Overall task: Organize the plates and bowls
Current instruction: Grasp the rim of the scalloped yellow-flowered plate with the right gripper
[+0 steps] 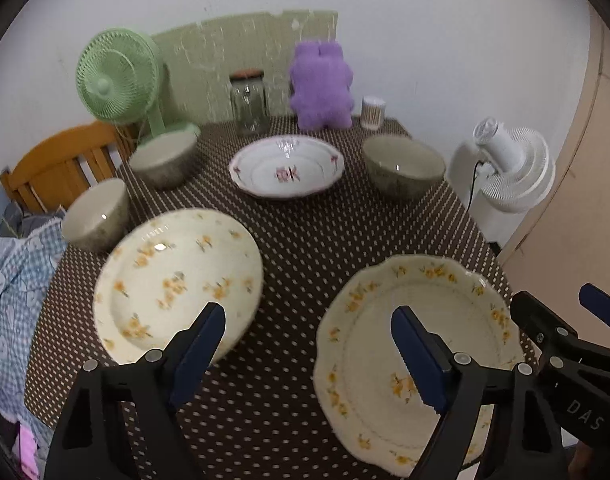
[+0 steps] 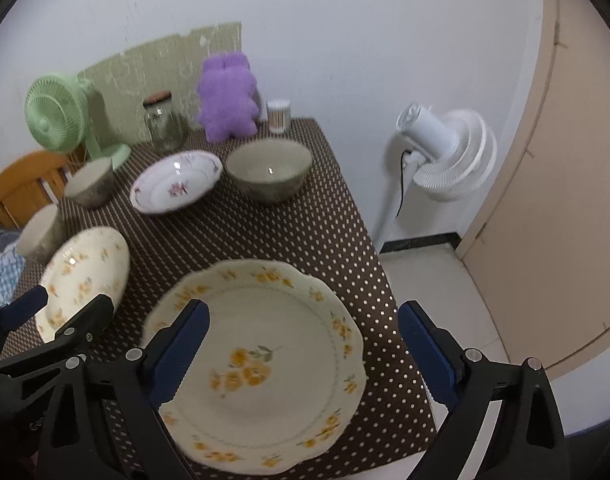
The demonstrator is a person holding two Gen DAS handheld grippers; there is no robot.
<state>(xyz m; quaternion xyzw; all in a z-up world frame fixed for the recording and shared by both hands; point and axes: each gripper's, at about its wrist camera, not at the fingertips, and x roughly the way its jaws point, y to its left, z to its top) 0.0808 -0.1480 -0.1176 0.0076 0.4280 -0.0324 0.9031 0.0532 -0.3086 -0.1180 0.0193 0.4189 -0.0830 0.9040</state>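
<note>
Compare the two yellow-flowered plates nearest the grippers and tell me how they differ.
The right plate has a scalloped, wavy rim; the left plate has a smooth round rim. The right plate looks flatter, with one flower cluster in its centre and sprigs round the rim; the left plate looks deeper, with flowers scattered across it. The right plate lies at the table's right front corner, the left plate nearer the bowls. Both are cream, upright and empty.

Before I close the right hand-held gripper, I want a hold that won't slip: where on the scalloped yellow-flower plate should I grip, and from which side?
Take the scalloped yellow-flower plate by its raised rim at the near edge, coming in low from the table's front. It lies flat on the dotted tablecloth, so only the rim gives a lip for one pad to slip under. The right hand-held gripper is open above it.
</note>
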